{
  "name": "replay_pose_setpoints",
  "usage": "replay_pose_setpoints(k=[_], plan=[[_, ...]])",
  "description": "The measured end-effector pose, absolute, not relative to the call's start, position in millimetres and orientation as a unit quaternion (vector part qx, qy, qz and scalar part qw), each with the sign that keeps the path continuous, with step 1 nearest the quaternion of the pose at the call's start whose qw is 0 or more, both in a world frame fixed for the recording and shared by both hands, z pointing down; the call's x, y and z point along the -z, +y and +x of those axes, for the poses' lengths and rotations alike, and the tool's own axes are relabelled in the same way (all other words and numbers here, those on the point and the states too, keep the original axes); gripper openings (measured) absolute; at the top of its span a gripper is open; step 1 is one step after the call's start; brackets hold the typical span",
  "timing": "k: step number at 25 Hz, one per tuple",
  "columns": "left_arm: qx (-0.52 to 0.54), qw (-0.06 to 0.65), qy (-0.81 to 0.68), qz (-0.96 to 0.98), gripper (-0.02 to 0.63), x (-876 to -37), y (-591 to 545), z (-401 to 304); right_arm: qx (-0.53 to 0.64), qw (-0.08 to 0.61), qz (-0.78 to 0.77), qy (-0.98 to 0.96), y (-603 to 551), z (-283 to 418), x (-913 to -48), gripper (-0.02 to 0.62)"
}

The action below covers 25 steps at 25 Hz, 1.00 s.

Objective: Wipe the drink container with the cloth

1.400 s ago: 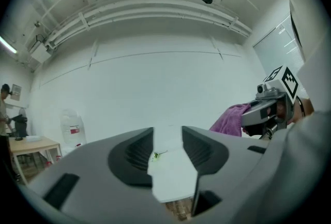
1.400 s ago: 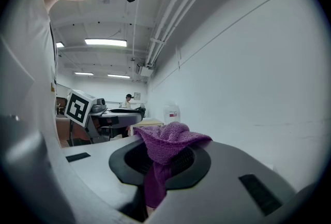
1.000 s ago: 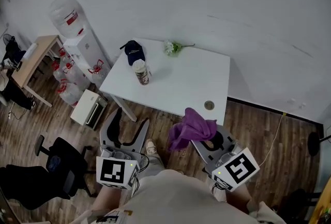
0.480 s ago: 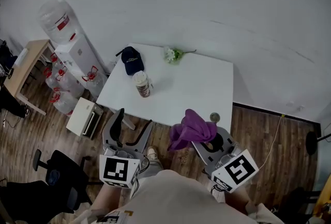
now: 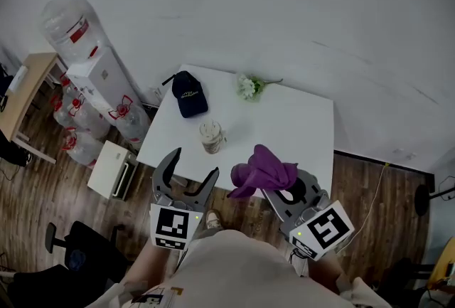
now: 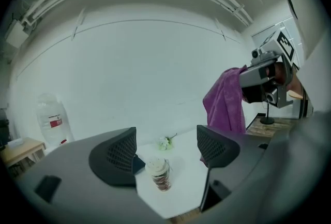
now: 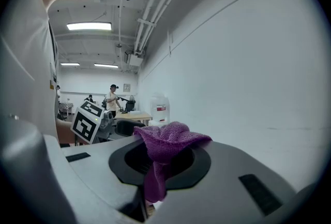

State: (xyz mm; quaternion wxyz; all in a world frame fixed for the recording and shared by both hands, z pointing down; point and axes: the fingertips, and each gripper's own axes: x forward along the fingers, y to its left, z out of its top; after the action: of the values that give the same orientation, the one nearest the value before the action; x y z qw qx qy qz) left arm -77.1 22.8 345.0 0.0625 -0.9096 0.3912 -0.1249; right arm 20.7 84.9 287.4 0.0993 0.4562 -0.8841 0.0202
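Purple fleecy cloth (image 7: 166,141) hangs pinched in the right gripper's (image 7: 159,167) closed jaws, and that gripper's view shows no table. The left gripper (image 6: 166,151) view frames the lidded clear drink cup (image 6: 160,174) well beyond its opening, empty jaws. Only the head view places the cup near the white table's (image 5: 302,121) front-left edge, with bare tabletop to its right.

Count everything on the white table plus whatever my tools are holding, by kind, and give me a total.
Cap: 1
Drink cup: 1
Flower sprig: 1
Purple cloth: 1
Total: 4
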Motion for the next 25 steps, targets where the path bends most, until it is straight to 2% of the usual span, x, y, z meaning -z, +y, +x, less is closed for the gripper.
replay_pose_setpoints(k=[10, 17, 25], plan=[[0.168, 0.048, 0.331, -0.927, 0.373, -399, -42, -99, -0.039, 0.133, 0.459, -0.878, 4, -31, -314, 0.069], [0.173, -0.003, 0.32, -0.931, 0.379, -425, -59, -97, -0.053, 0.175, 0.448, -0.875, -19, -30, -339, 0.069], [0.228, -0.086, 0.326, -0.913, 0.391, -492, -71, -75, -0.073, 0.221, 0.42, -0.877, -52, -3, -373, 0.069]])
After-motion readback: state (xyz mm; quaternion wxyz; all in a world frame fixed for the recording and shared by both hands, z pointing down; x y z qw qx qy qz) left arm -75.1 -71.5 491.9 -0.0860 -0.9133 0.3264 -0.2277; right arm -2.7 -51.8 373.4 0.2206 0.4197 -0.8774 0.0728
